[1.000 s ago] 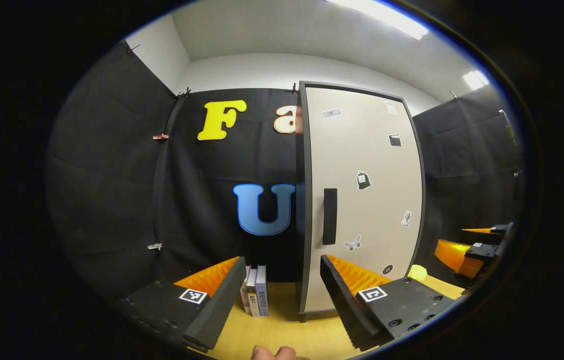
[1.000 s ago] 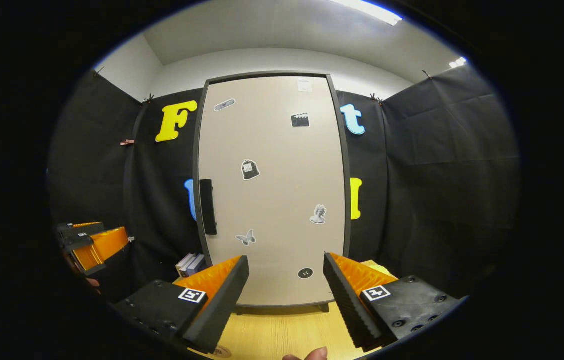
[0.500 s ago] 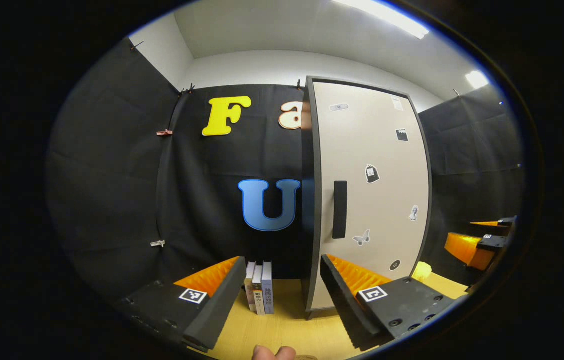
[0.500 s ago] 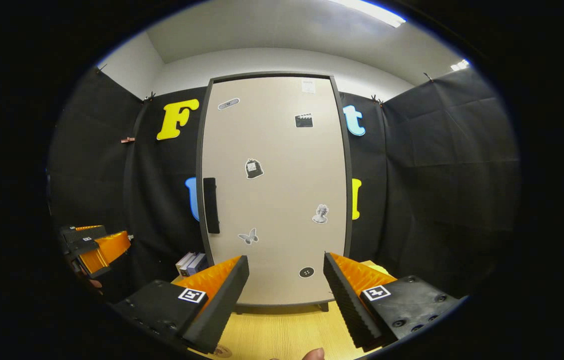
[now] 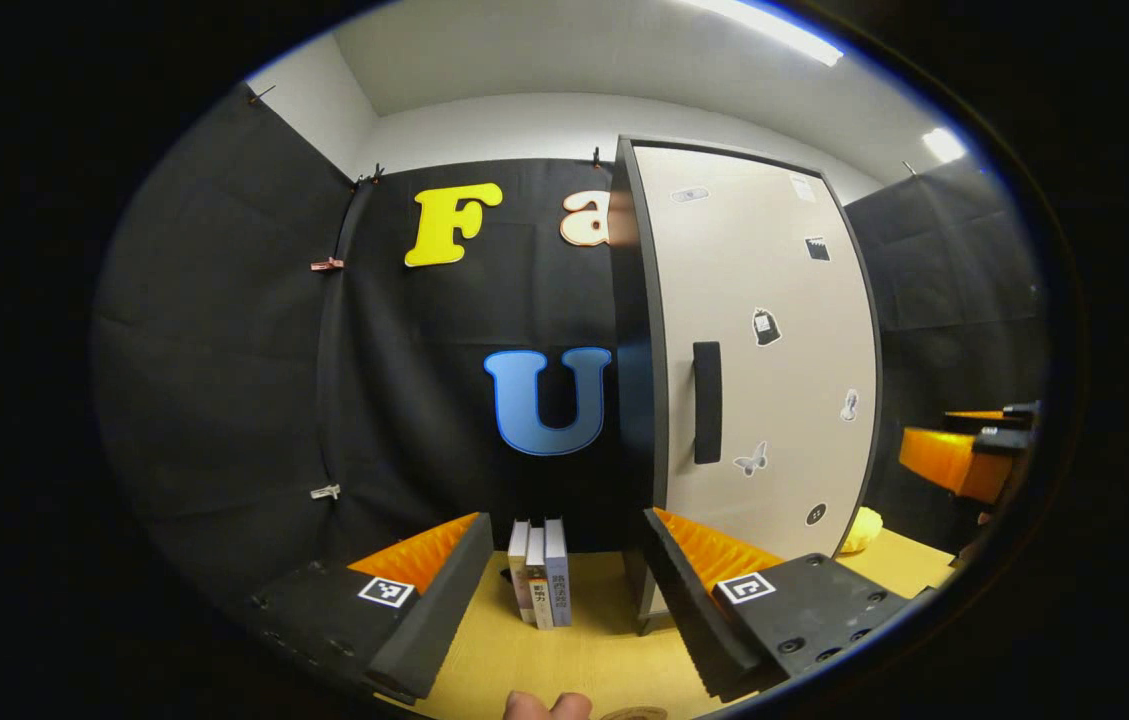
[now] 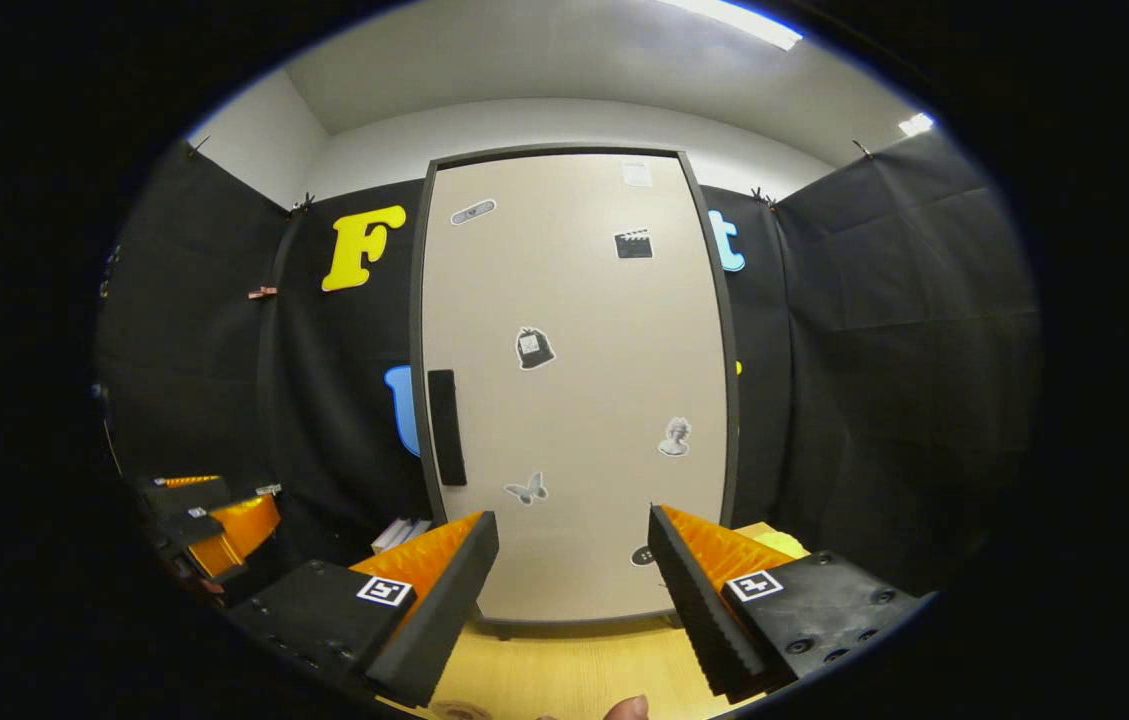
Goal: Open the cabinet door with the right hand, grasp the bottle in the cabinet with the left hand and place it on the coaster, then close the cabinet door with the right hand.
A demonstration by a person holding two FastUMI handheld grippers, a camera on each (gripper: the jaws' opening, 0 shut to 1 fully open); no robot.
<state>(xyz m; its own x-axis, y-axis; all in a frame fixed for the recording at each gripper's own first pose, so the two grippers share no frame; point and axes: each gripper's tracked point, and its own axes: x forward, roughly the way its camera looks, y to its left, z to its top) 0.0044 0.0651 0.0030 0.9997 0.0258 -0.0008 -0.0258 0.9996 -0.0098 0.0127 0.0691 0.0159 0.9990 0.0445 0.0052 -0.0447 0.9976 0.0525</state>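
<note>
A tall cabinet stands on the wooden table with its beige door [image 6: 574,380] shut; the door hides what is inside. The door carries small stickers and a dark vertical handle [image 6: 446,427] near its left edge. My right gripper [image 6: 572,520] faces the door, open and empty, a short way off. My left gripper [image 5: 564,520] is open and empty too, pointing at the cabinet's left front corner; the handle [image 5: 707,402] is up and to its right. A round brownish disc [image 5: 632,713], perhaps the coaster, peeks in at the bottom edge.
Three books [image 5: 544,585] stand upright on the table just left of the cabinet. A yellow object [image 5: 864,530] lies at the cabinet's right foot. The right gripper [image 5: 964,455] appears far right in the left gripper view, and the left gripper [image 6: 214,520] low left in the right gripper view.
Both grippers have come a little nearer the cabinet. The cabinet has slid rightward in both views, more so in the left gripper view. The door stays shut.
</note>
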